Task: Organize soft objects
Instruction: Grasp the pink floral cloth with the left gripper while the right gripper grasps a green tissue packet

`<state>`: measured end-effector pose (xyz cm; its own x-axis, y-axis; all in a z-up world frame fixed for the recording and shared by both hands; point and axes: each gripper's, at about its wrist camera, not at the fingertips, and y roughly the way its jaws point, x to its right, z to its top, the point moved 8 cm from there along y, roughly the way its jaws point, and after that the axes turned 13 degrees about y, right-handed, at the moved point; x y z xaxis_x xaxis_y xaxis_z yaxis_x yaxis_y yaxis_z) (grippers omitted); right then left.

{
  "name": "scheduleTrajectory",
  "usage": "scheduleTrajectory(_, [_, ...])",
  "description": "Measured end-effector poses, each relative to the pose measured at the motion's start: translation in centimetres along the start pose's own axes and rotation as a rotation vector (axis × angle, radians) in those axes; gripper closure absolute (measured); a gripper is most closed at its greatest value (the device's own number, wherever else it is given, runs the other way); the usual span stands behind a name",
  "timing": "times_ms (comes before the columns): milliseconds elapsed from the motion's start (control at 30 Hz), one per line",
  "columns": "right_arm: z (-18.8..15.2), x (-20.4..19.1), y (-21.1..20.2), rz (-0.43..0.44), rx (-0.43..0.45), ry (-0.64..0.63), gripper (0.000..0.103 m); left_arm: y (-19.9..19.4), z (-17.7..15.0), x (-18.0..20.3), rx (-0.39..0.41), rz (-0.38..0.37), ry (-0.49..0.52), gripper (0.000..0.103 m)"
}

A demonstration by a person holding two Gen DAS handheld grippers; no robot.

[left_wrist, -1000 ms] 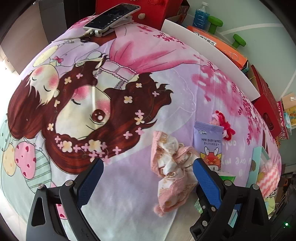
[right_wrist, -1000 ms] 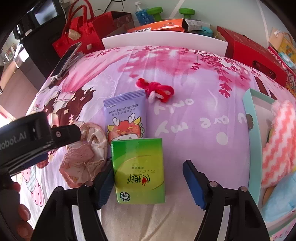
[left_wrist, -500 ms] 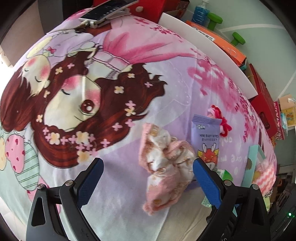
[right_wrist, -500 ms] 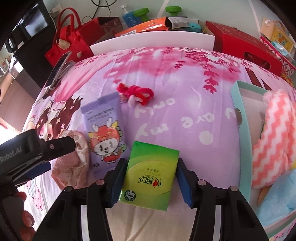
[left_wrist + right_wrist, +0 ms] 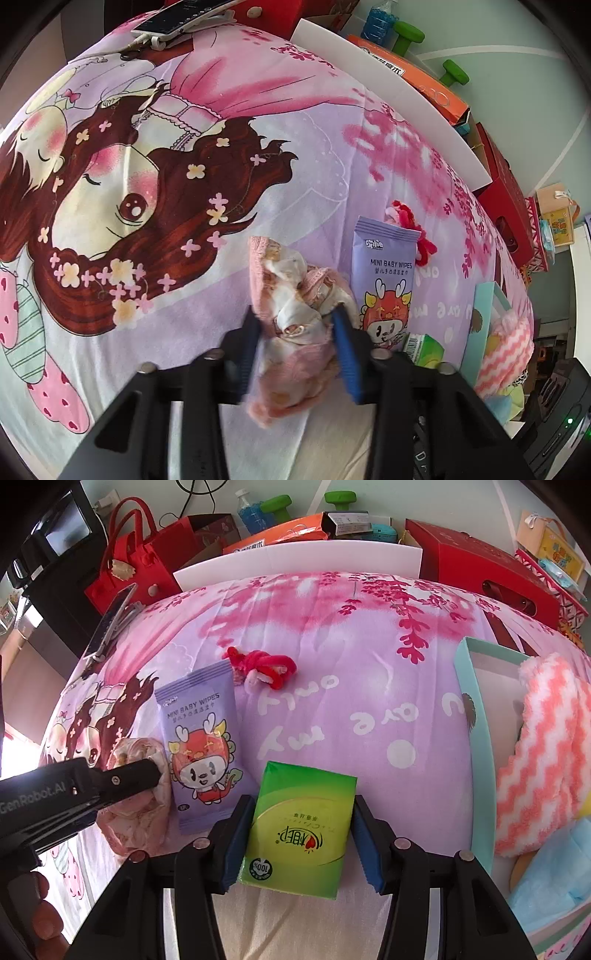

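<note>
Already your left gripper [image 5: 298, 334] has the crumpled pink cloth [image 5: 295, 317] between its blue pads, and its jaws are closing on the bunched fabric, which lies on the printed bedsheet [image 5: 314, 155] just beside the purple baby-wipes pack [image 5: 386, 284]. Your right gripper [image 5: 300, 843] is clamped on the green tissue pack [image 5: 301, 827], one pad pressed to each long side, with the pack at the near edge of the sheet beside the wipes. Beyond the wipes lies a small red plush toy [image 5: 264, 668], untouched. Off to the right stands the teal box [image 5: 480, 738], which already holds a pink-and-white zigzag fleece item [image 5: 543, 753] and something pale blue below it. So the job looks roughly partway: some soft things are boxed, two are in your grippers but not yet carried over, and the wipes and the toy are left on the sheet.
</note>
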<state>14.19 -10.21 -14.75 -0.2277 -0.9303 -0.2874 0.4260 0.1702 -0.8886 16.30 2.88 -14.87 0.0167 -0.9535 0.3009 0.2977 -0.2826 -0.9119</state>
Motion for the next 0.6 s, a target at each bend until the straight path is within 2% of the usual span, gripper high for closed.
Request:
scheduleTrajectory(67, [0.0,0.0,0.0,-0.001,0.001,0.000,0.047,-0.1,0.0,0.1,0.005,-0.015,-0.005,0.074])
scheduleTrajectory(433, [-0.1,-0.1,0.0,-0.008,0.005,-0.009,0.049,-0.2,0.3,0.3,0.013,-0.031,-0.012,0.078])
scheduleTrajectory(600, [0.0,-0.1,-0.3,-0.028,0.021,-0.023,0.049,-2.0,0.9,0.4,0.074,-0.033,0.002,0.083])
